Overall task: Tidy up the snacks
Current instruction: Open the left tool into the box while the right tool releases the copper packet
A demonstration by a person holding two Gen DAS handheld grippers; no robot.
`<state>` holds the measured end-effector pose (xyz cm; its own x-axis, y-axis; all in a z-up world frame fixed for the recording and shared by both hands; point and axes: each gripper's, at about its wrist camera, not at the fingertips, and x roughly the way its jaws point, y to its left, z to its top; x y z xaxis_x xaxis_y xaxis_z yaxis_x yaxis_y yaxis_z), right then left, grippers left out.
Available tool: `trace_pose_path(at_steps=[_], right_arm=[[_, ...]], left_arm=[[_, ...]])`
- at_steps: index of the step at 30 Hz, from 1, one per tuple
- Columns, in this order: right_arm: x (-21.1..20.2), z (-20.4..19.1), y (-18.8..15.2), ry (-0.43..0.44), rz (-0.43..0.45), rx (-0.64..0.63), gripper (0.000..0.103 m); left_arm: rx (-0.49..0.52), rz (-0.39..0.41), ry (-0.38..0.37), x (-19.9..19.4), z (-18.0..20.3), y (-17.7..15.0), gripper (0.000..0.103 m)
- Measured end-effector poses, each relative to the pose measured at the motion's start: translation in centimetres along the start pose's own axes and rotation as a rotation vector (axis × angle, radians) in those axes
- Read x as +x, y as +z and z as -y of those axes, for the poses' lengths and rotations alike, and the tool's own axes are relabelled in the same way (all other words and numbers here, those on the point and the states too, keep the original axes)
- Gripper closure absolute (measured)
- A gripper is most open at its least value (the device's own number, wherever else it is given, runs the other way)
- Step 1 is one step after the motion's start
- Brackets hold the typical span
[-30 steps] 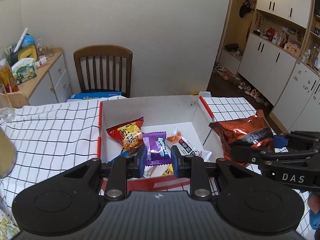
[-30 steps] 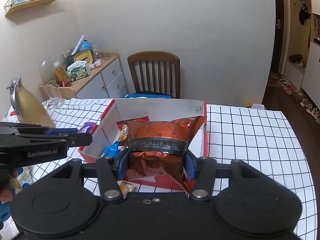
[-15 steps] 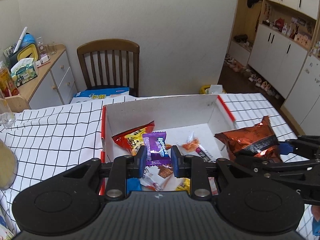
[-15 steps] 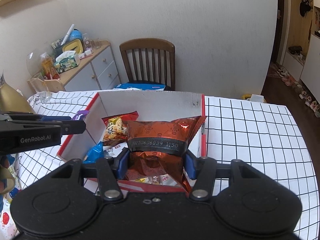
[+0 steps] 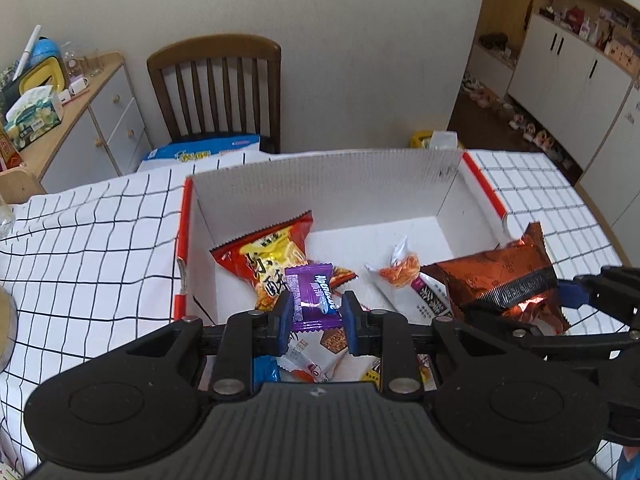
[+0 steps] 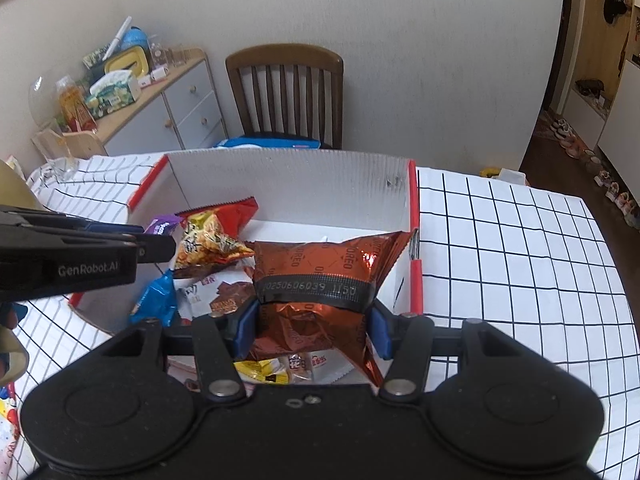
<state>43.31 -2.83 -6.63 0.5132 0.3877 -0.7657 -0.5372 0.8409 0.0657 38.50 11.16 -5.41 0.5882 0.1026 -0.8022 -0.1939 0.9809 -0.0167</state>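
Note:
A white cardboard box with red edges stands on the checked tablecloth and holds several snack packets. My left gripper is shut on a small purple snack packet and holds it over the box's near left part. My right gripper is shut on a copper-brown foil Oreo bag and holds it over the box's near right part; the bag also shows in the left wrist view. A red and yellow chip bag lies inside the box.
A wooden chair with a blue package on its seat stands behind the table. A sideboard with clutter is at the back left. A gold jug stands at the table's left edge. White cupboards are far right.
Both grippers have moved forward and over the box, each still holding its packet. The box now looks closer and its inside shows more.

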Motion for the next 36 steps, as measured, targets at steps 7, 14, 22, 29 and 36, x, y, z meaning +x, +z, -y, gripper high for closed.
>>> trace_pose_path(at_steps=[7, 14, 22, 29, 36], right_arm=[[1.4, -1.0, -0.1, -0.008, -0.032, -0.100, 0.049], [2.9, -0.9, 0.1, -0.011, -0.067, -0.101, 0.049], [3.6, -0.7, -0.1, -0.009, -0.087, -0.093, 0.045], [2.9, -0.4, -0.1, -0.002, -0.062, -0.078, 0.037], [1.7, -0.4, -0.1, -0.006, -0.036, -0.071, 0.030]], left_arm=[[0.009, -0.060, 0.007, 2.1, 0.1, -0.3, 0.078], [0.023, -0.108, 0.020, 4.1, 0.4, -0.9, 0.078], [0.032, -0.141, 0.028, 5.1, 0.7, -1.2, 0.078], [0.004, -0.127, 0.004, 4.5, 0.2, -1.3, 0.078], [-0.016, -0.121, 0.001, 3.2, -0.3, -1.4, 0.077]])
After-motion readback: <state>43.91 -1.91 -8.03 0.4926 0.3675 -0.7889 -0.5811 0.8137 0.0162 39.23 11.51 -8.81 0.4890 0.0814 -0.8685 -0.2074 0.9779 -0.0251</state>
